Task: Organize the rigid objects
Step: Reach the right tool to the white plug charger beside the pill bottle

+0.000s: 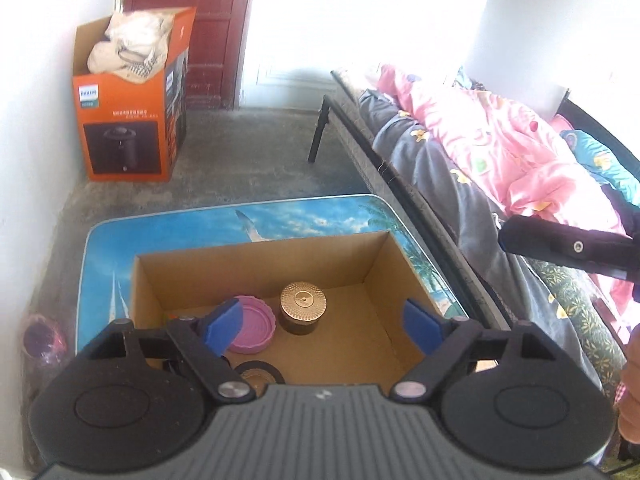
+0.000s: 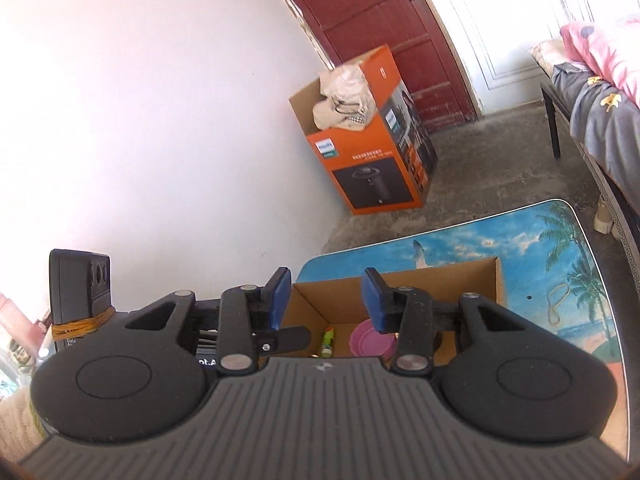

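Observation:
An open cardboard box (image 1: 384,276) stands on a small table with a beach print (image 1: 304,216). Inside it lie a gold-lidded dark jar (image 1: 303,307), a pink lid (image 1: 254,330) and a black ring (image 1: 258,372). My left gripper (image 1: 326,326) is open and empty, hovering over the box's near side. My right gripper (image 2: 326,300) is open and empty, above the box (image 2: 472,280) at its left edge. In the right wrist view the pink lid (image 2: 366,342) and a green-and-yellow item (image 2: 328,342) show in the box. A rubber band (image 2: 558,302) lies on the table (image 2: 560,248).
An orange Philips carton (image 1: 128,120) with cloth in it stands on the concrete floor by the white wall and red door (image 1: 200,20). A bed with pink and grey bedding (image 1: 500,148) runs along the table's right side. A purple object (image 1: 42,340) sits on the floor at left.

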`<state>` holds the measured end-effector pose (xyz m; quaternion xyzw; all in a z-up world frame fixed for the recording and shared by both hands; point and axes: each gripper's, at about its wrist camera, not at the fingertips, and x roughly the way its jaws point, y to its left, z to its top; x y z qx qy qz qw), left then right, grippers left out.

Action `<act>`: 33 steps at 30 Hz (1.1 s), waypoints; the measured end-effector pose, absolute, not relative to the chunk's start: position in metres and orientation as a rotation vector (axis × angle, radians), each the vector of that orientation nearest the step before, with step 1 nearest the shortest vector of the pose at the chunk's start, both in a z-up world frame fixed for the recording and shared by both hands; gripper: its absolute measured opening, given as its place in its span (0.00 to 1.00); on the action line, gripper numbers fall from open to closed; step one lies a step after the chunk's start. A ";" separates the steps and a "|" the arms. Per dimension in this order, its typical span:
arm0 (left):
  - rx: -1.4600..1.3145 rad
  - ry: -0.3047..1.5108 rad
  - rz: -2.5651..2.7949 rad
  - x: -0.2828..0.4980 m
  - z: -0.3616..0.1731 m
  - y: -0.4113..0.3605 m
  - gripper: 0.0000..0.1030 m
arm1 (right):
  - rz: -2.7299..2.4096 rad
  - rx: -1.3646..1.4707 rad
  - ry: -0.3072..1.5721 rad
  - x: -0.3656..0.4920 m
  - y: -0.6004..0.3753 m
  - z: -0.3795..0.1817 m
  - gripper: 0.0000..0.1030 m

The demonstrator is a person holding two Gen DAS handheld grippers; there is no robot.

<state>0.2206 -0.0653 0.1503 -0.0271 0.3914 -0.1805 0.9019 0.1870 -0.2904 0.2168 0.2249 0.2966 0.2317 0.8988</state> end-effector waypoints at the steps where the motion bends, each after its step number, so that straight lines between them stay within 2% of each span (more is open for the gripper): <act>1: -0.046 0.790 -0.381 0.209 0.153 -0.061 0.93 | 0.487 0.470 0.596 0.171 -0.291 0.217 0.39; 6: -0.045 0.731 -0.409 0.146 0.141 -0.036 0.99 | 0.491 0.494 0.551 0.104 -0.279 0.194 0.39; 10: -0.098 0.757 -0.429 0.108 0.111 -0.023 1.00 | 0.485 0.531 0.634 0.080 -0.257 0.148 0.39; 18: -0.094 0.765 -0.472 0.068 0.055 -0.013 1.00 | 0.502 0.626 0.853 0.092 -0.211 0.072 0.40; 23: 0.067 0.738 -0.409 0.052 0.022 -0.033 0.99 | 0.500 0.648 0.943 0.118 -0.189 0.045 0.39; 26: 0.181 0.720 -0.382 0.045 0.007 -0.052 0.88 | 0.497 0.653 0.977 0.132 -0.181 0.037 0.37; 28: 0.227 0.714 -0.372 0.045 0.000 -0.061 0.75 | 0.492 0.647 0.988 0.139 -0.177 0.033 0.36; 33: 0.274 0.733 -0.322 0.054 -0.018 -0.075 0.60 | 0.481 0.627 1.013 0.146 -0.170 0.026 0.31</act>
